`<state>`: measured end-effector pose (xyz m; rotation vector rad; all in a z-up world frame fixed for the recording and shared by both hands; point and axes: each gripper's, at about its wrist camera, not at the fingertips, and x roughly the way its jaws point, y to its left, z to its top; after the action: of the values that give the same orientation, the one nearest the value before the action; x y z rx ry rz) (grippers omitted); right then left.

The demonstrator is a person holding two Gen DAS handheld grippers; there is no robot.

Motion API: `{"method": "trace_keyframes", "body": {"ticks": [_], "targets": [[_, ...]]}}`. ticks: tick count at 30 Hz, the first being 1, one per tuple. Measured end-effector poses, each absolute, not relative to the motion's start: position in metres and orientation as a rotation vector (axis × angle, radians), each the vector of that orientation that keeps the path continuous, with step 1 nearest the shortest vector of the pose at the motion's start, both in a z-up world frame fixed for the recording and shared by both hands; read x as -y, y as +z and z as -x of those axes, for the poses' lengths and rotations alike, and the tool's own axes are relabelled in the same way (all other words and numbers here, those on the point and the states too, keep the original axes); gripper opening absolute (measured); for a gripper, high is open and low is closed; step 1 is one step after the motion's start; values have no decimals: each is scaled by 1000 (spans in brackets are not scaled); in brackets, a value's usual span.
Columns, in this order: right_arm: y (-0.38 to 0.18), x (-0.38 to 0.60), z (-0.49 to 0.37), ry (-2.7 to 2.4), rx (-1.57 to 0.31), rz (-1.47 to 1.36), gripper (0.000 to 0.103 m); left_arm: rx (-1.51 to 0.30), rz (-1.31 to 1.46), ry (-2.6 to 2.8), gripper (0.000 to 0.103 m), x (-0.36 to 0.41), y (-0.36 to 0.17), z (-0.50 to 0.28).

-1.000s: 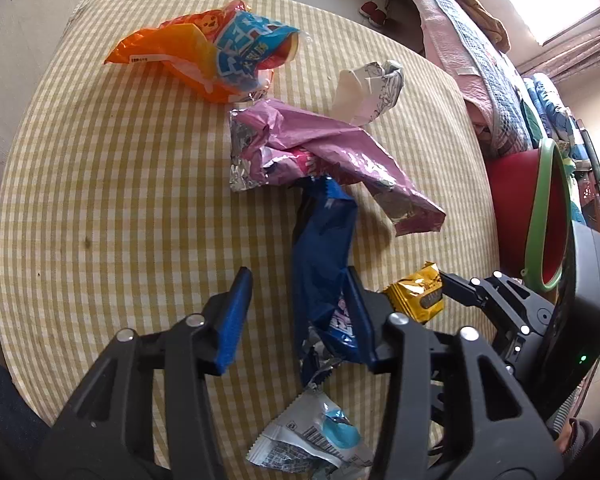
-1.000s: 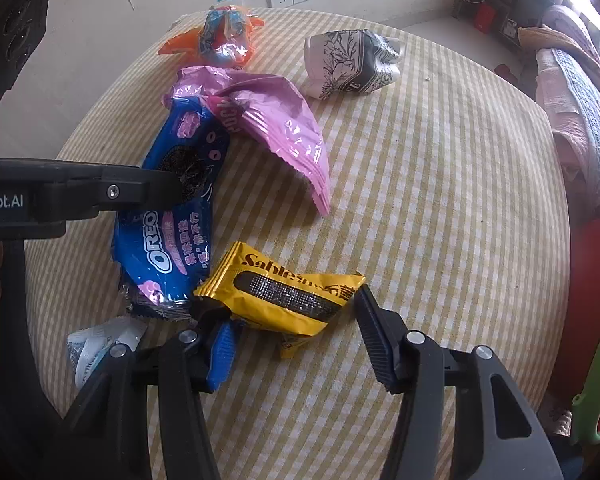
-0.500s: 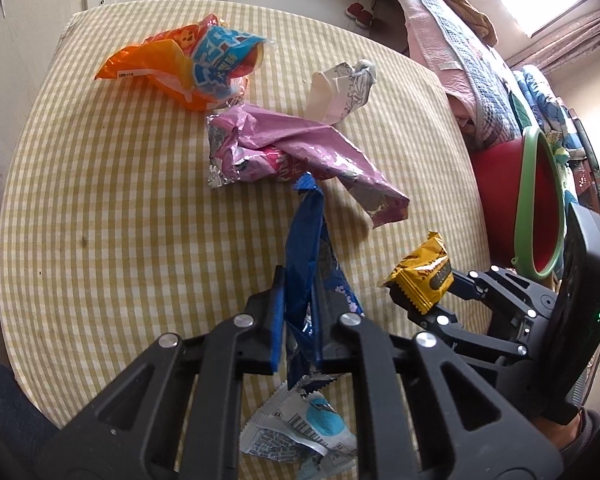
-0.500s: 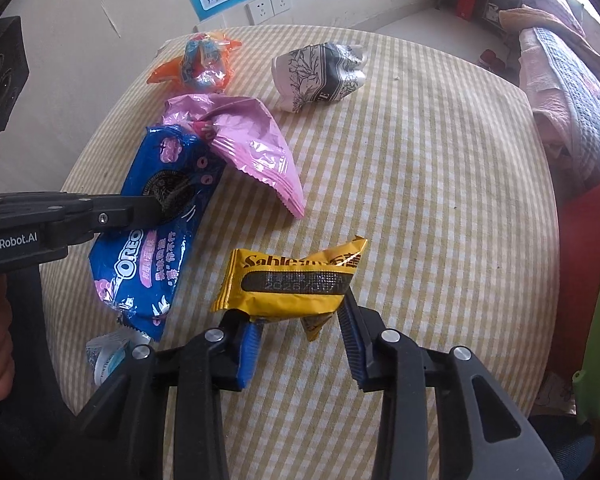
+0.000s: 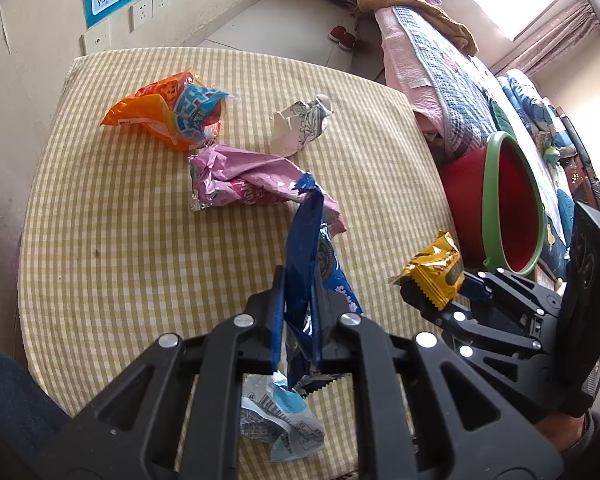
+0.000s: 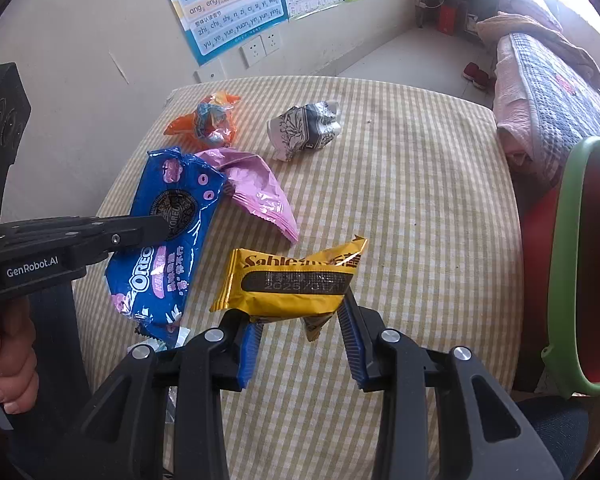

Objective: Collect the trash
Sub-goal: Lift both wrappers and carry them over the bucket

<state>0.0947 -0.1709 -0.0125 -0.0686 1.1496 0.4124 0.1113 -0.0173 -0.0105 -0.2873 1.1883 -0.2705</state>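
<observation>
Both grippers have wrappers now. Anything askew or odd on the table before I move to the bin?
Nothing spilled. The blue Oreo wrapper in the left gripper is pinched mid-length, its ends dangling. The crushed paper cup lies on its side. A small white-blue wrapper sits at the table's near edge.

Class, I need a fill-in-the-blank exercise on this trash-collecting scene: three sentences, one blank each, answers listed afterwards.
1. The left gripper is shut on a ____ Oreo wrapper.
2. The right gripper holds a wrapper whose colour is ____.
3. Beside the table stands a red bin with a ____ rim.

Missing words: blue; yellow; green
</observation>
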Motion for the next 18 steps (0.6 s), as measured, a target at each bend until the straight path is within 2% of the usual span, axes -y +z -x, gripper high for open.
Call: {"method": "trace_keyframes", "body": {"ticks": [18], "targets": [[14, 244, -93, 287, -1070, -27, 35, -1127, 204, -348, 11, 71, 25, -120]]}}
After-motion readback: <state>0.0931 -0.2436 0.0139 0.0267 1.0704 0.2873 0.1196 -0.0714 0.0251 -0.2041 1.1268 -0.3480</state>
